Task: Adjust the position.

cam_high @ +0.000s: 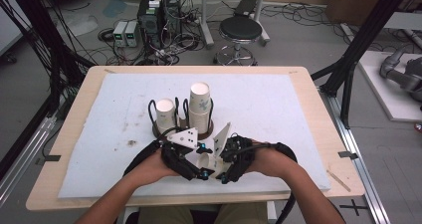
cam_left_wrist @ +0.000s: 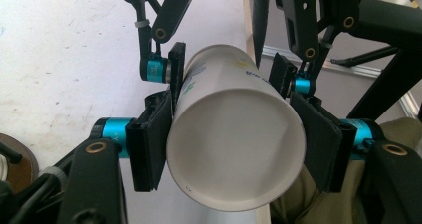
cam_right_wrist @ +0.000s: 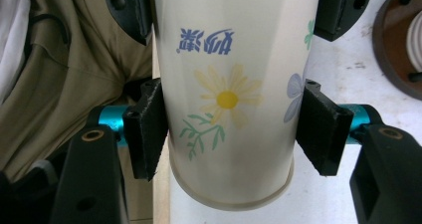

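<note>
White paper cup [cam_right_wrist: 226, 99], flower print, blue lettering, clamped by left claw [cam_left_wrist: 234, 149] and right claw [cam_right_wrist: 231, 134].

On the paper cup [cam_right_wrist: 229, 89] I have in front of me, the right gripper view gives me blue Chinese characters printed on its side, just past a yellow daisy; they stand upside down to that camera, and I read them only roughly, as something like 洁柔. In the left gripper view I see small blue lettering on the same cup's far side, too blurred to read.
</note>
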Action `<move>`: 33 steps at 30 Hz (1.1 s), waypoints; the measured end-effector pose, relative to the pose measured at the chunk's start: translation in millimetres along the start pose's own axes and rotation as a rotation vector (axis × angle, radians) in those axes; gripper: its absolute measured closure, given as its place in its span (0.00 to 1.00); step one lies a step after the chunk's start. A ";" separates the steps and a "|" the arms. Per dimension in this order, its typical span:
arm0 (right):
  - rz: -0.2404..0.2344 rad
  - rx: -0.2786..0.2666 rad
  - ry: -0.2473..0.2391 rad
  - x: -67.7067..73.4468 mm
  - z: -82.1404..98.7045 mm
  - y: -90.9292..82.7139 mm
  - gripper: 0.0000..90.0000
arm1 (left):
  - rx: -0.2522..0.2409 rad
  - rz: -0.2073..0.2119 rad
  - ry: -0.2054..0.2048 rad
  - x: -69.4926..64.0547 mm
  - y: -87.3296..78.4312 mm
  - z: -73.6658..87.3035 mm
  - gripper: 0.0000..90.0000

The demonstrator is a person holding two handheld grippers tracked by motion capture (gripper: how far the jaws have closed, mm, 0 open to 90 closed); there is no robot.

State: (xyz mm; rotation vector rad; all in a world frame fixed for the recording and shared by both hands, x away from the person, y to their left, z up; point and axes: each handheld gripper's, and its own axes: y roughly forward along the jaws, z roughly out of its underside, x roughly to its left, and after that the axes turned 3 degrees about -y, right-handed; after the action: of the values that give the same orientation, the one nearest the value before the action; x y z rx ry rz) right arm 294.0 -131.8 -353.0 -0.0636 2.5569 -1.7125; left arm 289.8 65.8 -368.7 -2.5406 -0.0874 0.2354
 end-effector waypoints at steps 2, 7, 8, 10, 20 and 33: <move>-0.001 -0.006 -0.004 0.4 1.6 0.4 0.39 | -0.001 -0.002 0.013 -0.5 0.1 0.3 0.41; 0.040 -0.091 0.032 -0.1 8.2 -4.7 0.27 | -0.033 -0.016 0.003 0.6 -3.0 1.2 0.41; 0.048 -0.114 0.045 -0.5 10.2 -7.0 0.26 | -0.044 -0.018 0.000 1.4 -4.0 2.1 0.41; 0.062 -0.167 0.060 -1.1 14.7 -12.5 0.24 | -0.061 -0.022 -0.012 3.1 -7.3 4.2 0.41; 0.121 -0.419 0.145 0.9 40.6 -29.6 0.24 | -0.164 -0.052 -0.076 13.2 -16.0 20.8 0.41; 0.218 -0.673 0.284 8.3 72.0 -23.4 0.23 | -0.298 -0.107 -0.101 17.1 -24.9 37.5 0.41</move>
State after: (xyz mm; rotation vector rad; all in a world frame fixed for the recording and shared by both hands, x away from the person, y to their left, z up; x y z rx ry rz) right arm 291.2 -207.6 -358.9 0.4360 3.0811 -0.7800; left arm 299.3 108.9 -387.9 -2.8076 -0.3187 0.3292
